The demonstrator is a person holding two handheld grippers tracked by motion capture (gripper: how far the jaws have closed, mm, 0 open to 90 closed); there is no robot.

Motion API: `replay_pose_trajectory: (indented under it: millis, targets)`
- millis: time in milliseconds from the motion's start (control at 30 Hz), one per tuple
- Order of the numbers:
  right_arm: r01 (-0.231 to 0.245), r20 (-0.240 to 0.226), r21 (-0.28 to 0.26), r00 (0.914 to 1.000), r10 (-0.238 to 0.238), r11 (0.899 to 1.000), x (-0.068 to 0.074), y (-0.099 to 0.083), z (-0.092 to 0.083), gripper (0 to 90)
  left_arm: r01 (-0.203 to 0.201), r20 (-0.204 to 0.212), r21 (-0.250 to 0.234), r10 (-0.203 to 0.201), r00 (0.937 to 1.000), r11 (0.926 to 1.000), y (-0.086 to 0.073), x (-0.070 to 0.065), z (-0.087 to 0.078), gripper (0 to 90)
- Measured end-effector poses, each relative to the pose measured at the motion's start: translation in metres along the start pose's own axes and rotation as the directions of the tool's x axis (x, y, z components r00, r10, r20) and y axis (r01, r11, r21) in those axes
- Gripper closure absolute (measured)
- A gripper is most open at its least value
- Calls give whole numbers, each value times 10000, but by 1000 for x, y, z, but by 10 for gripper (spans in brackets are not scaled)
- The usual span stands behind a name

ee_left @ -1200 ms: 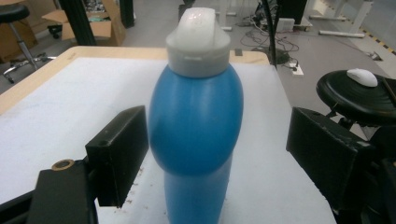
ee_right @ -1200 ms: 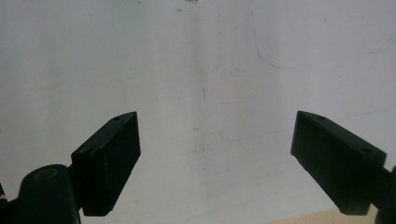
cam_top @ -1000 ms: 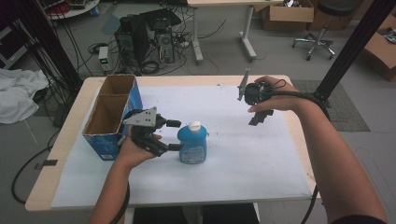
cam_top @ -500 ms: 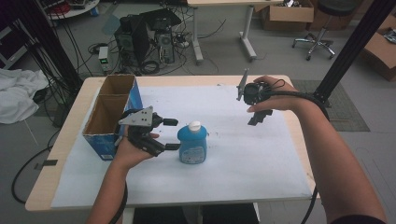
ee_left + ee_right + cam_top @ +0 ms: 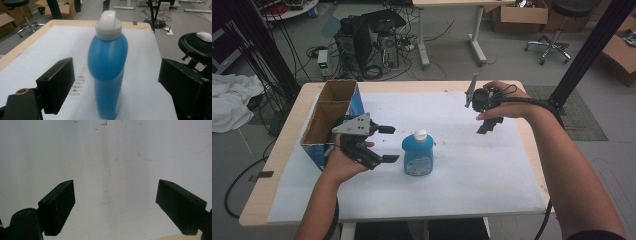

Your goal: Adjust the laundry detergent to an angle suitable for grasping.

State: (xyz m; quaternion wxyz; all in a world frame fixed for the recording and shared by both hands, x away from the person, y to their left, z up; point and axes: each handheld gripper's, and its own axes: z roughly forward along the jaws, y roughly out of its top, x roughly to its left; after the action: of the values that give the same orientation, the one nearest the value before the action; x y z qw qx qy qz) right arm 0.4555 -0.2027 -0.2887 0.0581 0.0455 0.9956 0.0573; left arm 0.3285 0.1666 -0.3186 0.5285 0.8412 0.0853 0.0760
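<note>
Bottle (image 5: 418,155): one, blue with a white cap, upright on the white sheet (image 5: 452,185) a little left of the table's (image 5: 272,200) middle; its label cannot be read. One table carries everything, its wooden edges bare around the sheet. One open cardboard box (image 5: 329,117) with two compartments stands at the left edge, near the far corner. Two grippers. The left gripper (image 5: 389,144) sits between box and bottle, just beside the bottle; its jaws have just been opening and now stand wide, the bottle ahead of them and untouched. The right gripper (image 5: 489,125) hangs over the sheet by the far right corner, jaws wide and holding nothing. The sheet's near half and right side lie open.
</note>
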Motion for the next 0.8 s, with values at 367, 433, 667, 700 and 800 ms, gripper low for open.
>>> replay_pose_trajectory:
  millis: [367,433,667,700,800]
  targets:
    - [72,85,-59,9999,-72,10000,2,1,-4,159,25,-222,742,-9,9998,9972,10,-5,-14,91]
    - [43,97,-93,9999,-42,9999,2,0,-4,160,54,-238,856,-34,9997,9963,11,-6,-15,81]
    - [38,113,-105,9999,-36,9999,3,-1,-6,159,185,-448,1204,-132,9989,9926,15,-6,-19,44]
    - [30,124,-101,9999,-29,9999,3,-1,-6,159,184,-479,1296,-123,9988,9914,15,-7,-19,37]
    - [29,136,-118,9999,-27,9999,3,-1,-7,159,248,-541,1530,-167,9984,9879,17,-7,-18,14]
